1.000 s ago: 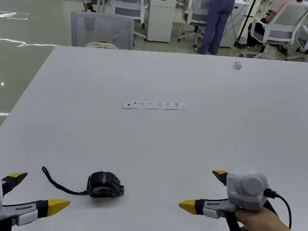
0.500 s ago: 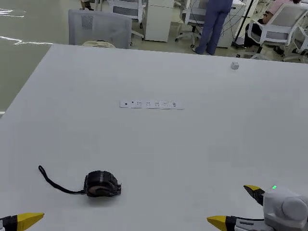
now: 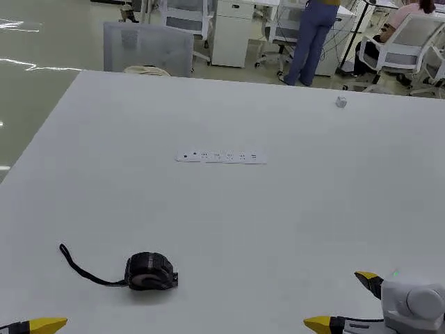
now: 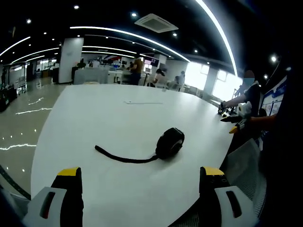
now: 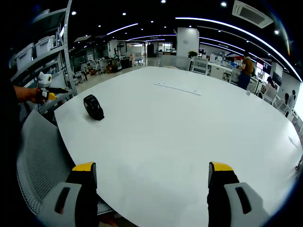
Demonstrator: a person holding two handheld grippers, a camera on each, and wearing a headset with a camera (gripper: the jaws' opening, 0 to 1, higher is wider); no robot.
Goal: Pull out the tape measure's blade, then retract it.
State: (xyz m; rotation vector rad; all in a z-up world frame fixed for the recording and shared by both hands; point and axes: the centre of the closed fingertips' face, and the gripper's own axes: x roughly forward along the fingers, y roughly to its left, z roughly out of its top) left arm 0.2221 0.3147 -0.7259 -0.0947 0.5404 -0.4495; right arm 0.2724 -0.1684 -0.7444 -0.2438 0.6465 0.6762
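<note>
I hold the left gripper and the right gripper low at the near edge of a white desk, each with its jaws spread wide and empty. A black tape measure lies on the desk ahead of the left gripper, with its strap trailing left. A power strip lies farther back.

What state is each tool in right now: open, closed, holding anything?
Left tool: open, holding nothing; the tape measure lies ahead of it, untouched.
Right tool: open, holding nothing.
</note>
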